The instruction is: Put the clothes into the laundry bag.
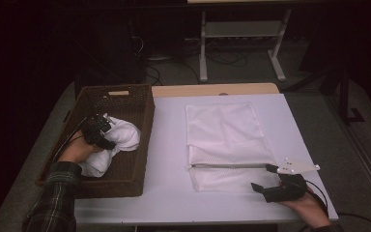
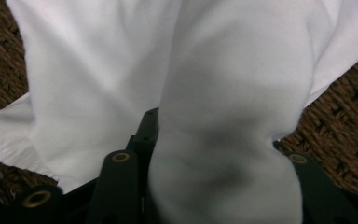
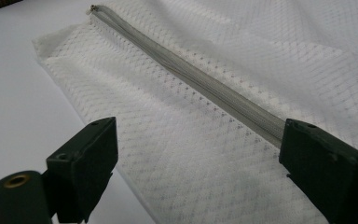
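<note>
On my left, a dark brown woven basket (image 1: 125, 104) sits on the white counter (image 1: 166, 145); inside it my left gripper (image 1: 101, 133) has its fingers pinched on crumpled white cloth (image 1: 123, 137). Rightward, my right gripper (image 1: 265, 178) hovers, fingers wide apart, over a white mesh zip bag (image 1: 222, 130). Beyond, a dim room.

High view overlooks the table (image 1: 174, 193); 2 close tongs cameras face cloth, mesh.
</note>
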The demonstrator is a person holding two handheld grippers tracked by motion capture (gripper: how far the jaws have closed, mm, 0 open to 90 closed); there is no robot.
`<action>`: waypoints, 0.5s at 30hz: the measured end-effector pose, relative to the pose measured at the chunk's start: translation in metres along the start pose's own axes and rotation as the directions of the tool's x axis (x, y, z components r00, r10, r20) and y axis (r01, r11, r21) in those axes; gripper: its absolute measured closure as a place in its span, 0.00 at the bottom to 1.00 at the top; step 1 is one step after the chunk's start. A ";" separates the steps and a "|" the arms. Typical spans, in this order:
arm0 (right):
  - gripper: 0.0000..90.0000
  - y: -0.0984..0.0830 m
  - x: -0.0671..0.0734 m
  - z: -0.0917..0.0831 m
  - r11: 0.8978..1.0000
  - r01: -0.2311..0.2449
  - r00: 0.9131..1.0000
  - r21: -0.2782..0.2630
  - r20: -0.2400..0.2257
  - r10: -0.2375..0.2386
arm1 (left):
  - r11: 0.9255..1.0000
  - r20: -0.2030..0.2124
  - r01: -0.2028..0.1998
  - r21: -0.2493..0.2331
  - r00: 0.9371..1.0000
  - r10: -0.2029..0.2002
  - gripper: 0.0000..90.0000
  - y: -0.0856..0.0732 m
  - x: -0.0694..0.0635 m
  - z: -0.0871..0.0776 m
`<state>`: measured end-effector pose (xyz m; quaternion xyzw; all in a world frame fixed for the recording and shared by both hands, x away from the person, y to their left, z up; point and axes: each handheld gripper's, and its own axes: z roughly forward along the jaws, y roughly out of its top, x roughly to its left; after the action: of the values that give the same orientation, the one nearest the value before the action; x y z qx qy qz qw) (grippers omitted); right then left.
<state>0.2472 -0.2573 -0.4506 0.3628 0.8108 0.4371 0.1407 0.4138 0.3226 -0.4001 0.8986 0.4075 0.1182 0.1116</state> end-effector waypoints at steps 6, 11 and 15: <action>0.12 0.000 -0.001 -0.001 1.000 -0.005 1.000 -0.006 0.002 0.005 | 0.998 0.044 0.053 -0.022 0.998 -0.052 0.70 -0.001 0.007 -0.008; 0.13 0.000 -0.002 -0.001 1.000 -0.009 1.000 -0.010 0.004 0.009 | 0.992 0.092 0.101 -0.075 0.991 -0.094 0.71 -0.002 0.012 -0.019; 0.13 0.000 -0.002 -0.001 1.000 -0.012 1.000 -0.010 0.004 0.012 | 0.986 0.111 0.127 -0.108 0.987 -0.115 0.71 -0.002 0.013 -0.029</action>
<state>0.2481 -0.2597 -0.4497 0.3679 0.8061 0.4413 0.1417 0.4121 0.3370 -0.3712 0.8693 0.4474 0.0871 0.1913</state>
